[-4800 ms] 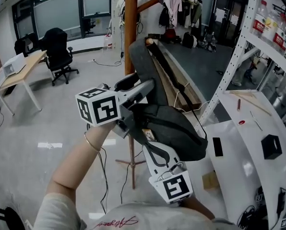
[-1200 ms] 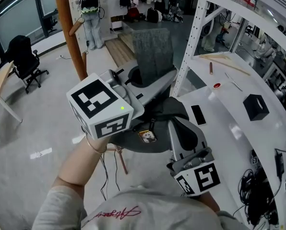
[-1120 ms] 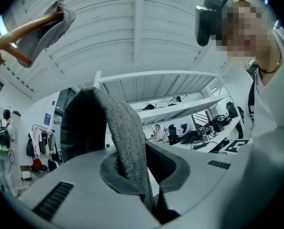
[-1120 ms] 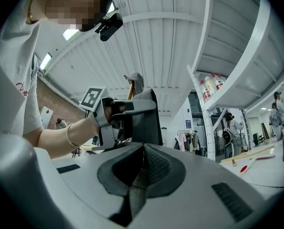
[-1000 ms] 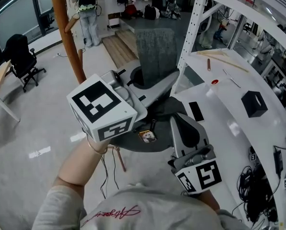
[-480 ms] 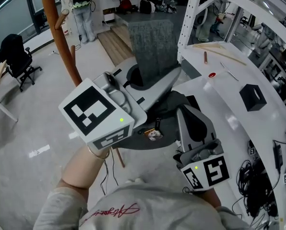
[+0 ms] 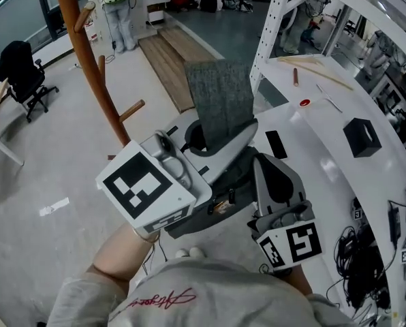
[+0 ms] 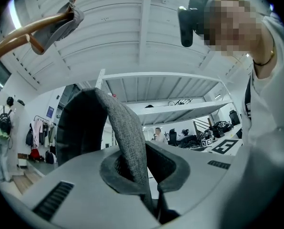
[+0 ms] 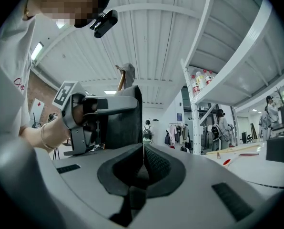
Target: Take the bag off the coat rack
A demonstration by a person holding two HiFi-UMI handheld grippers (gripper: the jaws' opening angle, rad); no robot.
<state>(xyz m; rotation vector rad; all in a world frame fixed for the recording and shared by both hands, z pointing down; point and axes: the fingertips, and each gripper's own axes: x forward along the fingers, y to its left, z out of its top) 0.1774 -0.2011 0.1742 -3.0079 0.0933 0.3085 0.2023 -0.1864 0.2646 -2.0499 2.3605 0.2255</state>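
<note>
The bag is dark grey; its body (image 7: 213, 199) hangs under the two grippers in the head view. Its wide grey strap (image 7: 220, 101) stands up out of my left gripper (image 7: 244, 131), which is shut on it. In the left gripper view the strap (image 8: 125, 137) runs down between the closed jaws of the left gripper (image 8: 137, 173). My right gripper (image 7: 264, 163) points up beside the bag. In the right gripper view the right gripper (image 9: 143, 163) has its pads together, with nothing clearly pinched. The brown wooden coat rack (image 7: 80, 53) stands apart at the left, its pegs bare.
White metal shelving (image 7: 268, 29) rises at the right over a white surface (image 7: 325, 142) bearing a black box (image 7: 364, 136) and a flat black item (image 7: 276, 144). Cables (image 7: 366, 278) hang at the lower right. An office chair (image 7: 16, 73) and a person with a backpack (image 7: 114, 5) are farther off.
Nearly five seconds ago the bag hung against the rack's pole; now it is away from the rack. Over the last second both grippers and the bag have drawn lower and closer to the body.
</note>
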